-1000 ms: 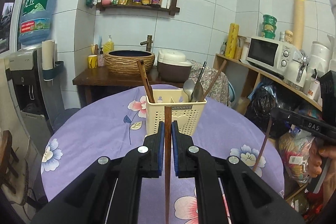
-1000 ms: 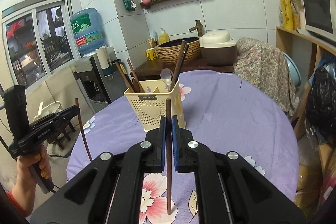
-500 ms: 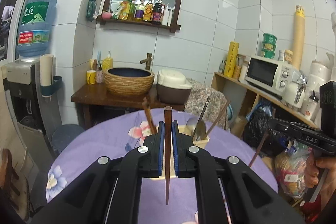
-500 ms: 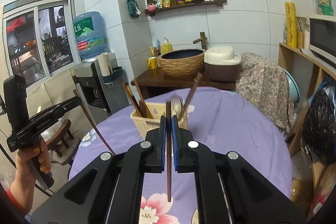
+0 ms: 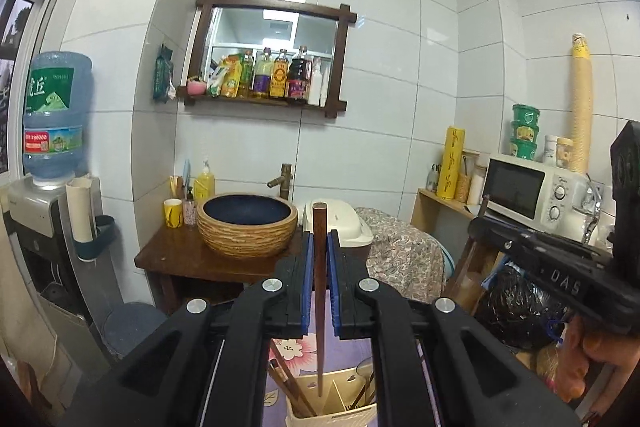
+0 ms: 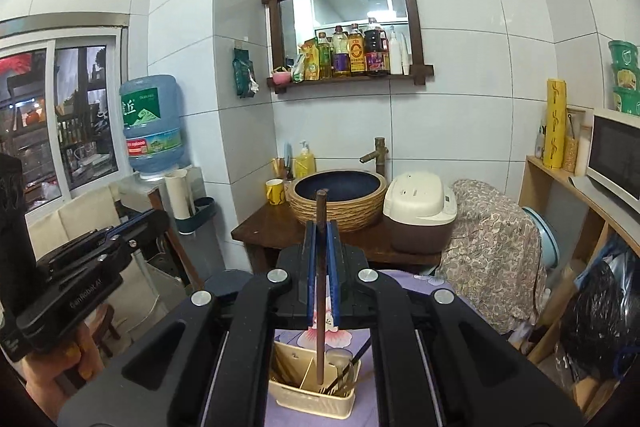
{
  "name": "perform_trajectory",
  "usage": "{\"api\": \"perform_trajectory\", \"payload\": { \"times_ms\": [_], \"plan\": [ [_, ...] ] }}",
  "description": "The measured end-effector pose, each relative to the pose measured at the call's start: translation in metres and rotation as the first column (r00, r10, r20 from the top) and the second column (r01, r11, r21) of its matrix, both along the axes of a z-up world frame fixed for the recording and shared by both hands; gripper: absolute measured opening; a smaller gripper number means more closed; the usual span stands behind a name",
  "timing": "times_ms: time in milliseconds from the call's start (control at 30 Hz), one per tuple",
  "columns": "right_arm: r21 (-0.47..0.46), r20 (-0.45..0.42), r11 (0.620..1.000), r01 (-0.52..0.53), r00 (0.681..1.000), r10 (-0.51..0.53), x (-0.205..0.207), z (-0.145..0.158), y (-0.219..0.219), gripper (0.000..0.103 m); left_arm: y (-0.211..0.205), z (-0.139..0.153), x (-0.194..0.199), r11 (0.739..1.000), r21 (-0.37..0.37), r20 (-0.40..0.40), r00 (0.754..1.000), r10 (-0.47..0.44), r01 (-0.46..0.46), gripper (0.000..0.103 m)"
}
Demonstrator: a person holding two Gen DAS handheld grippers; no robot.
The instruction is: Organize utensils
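Both grippers are up over the cream perforated plastic utensil caddy (image 6: 311, 387) right now, each clamped on its own stick. The left gripper (image 5: 319, 291) has its blue pads squeezed tight on a dark brown wooden chopstick (image 5: 319, 291), held upright with the lower tip hanging just above the caddy's open top, near the middle divider. The right gripper (image 6: 321, 279) is pinched on a second dark wooden chopstick (image 6: 319, 291), also upright, its tip down at about rim level over the caddy's right-hand part; can't tell if it's actually inside yet.

Room to move: the caddy sits on the purple floral tablecloth (image 6: 360, 341), and its slots already hold stuff, brown chopsticks (image 5: 292, 383) leaning in the left compartment and a metal spoon (image 6: 340, 359) on the right. The gap around the divider looks open. In the left view the other gripper's black body sits close on the right side, so sideways space there is tight.

Compared with a second ago, both grippers have gone up and forward: the caddy was out in front of the fingers, now it's underneath at the bottom of both views, and the wall mirror shelf fills most of the picture.
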State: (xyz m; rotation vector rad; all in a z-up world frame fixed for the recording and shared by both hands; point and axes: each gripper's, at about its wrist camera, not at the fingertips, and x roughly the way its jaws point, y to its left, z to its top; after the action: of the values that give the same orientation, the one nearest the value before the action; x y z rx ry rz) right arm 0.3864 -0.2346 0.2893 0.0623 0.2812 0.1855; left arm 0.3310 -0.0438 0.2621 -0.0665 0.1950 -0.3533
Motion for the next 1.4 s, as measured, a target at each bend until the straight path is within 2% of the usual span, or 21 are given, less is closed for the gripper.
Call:
{"api": "perform_trajectory", "payload": {
  "times_ms": [200,400,600,800,833,867,900,933,1000,1067,1133,1167,1267,1400],
  "plan": [
    [-0.059,-0.085,0.998,0.003,0.996,-0.008,0.028,-0.063,0.013,0.006,-0.015,-0.053,0.018,1.0,0.031,-0.081,0.997,0.002,0.001,0.008],
    [-0.035,-0.154,0.999,0.002,0.988,-0.007,0.039,-0.111,0.008,0.006,-0.014,-0.101,0.031,0.999,0.05,-0.172,0.985,-0.002,0.011,0.008],
    [-0.033,-0.168,0.999,0.014,0.986,-0.02,0.043,-0.133,0.005,0.006,-0.016,-0.128,0.038,0.996,0.088,-0.222,0.975,0.002,0.018,0.008],
    [-0.071,-0.144,0.997,0.028,0.989,-0.038,0.034,-0.138,0.006,0.01,-0.01,-0.128,0.031,0.997,0.069,-0.222,0.975,-0.007,0.023,0.01],
    [-0.075,-0.132,0.997,0.036,0.99,-0.046,0.03,-0.138,0.005,0.027,-0.009,-0.127,0.027,0.997,0.07,-0.214,0.977,-0.009,0.024,0.012],
    [-0.066,-0.113,0.997,0.044,0.992,-0.051,0.024,-0.137,0.003,0.058,-0.008,-0.126,0.022,0.997,0.071,-0.203,0.979,-0.008,0.023,0.022],
    [-0.048,-0.086,0.997,0.053,0.995,-0.057,0.017,-0.136,0.0,0.068,-0.003,-0.123,0.011,0.998,0.067,-0.18,0.984,-0.002,0.014,0.038],
    [-0.023,-0.055,0.998,0.059,0.997,-0.061,0.005,-0.134,-0.004,0.073,0.001,-0.123,0.002,0.998,0.059,-0.161,0.987,-0.006,0.016,0.045],
    [-0.007,-0.041,0.998,0.06,0.997,-0.06,-0.014,-0.135,-0.008,0.074,0.012,-0.122,-0.024,0.999,0.046,-0.112,0.994,-0.014,0.019,0.064],
    [0.002,-0.032,0.996,0.09,0.995,-0.09,-0.039,-0.139,-0.011,0.084,0.022,-0.123,-0.052,0.998,0.051,-0.078,0.997,-0.03,0.034,0.072],
    [-0.01,-0.022,0.997,0.07,0.997,-0.07,-0.07,-0.149,-0.009,0.088,0.031,-0.128,-0.08,0.998,0.047,-0.037,0.999,-0.033,0.035,0.085],
    [-0.027,-0.013,0.998,0.054,0.998,-0.054,-0.089,-0.157,-0.007,0.091,0.035,-0.131,-0.092,0.998,0.048,-0.023,0.999,-0.029,0.031,0.096],
    [-0.053,0.029,0.997,0.059,0.998,-0.057,-0.141,-0.182,-0.005,0.097,0.053,-0.146,-0.131,0.999,0.032,0.007,1.0,-0.002,0.002,0.098],
    [-0.05,0.029,0.997,0.061,0.998,-0.06,-0.2,-0.223,-0.005,0.097,0.071,-0.177,-0.184,0.998,0.012,0.038,0.997,0.068,-0.069,0.098]
  ]
}}
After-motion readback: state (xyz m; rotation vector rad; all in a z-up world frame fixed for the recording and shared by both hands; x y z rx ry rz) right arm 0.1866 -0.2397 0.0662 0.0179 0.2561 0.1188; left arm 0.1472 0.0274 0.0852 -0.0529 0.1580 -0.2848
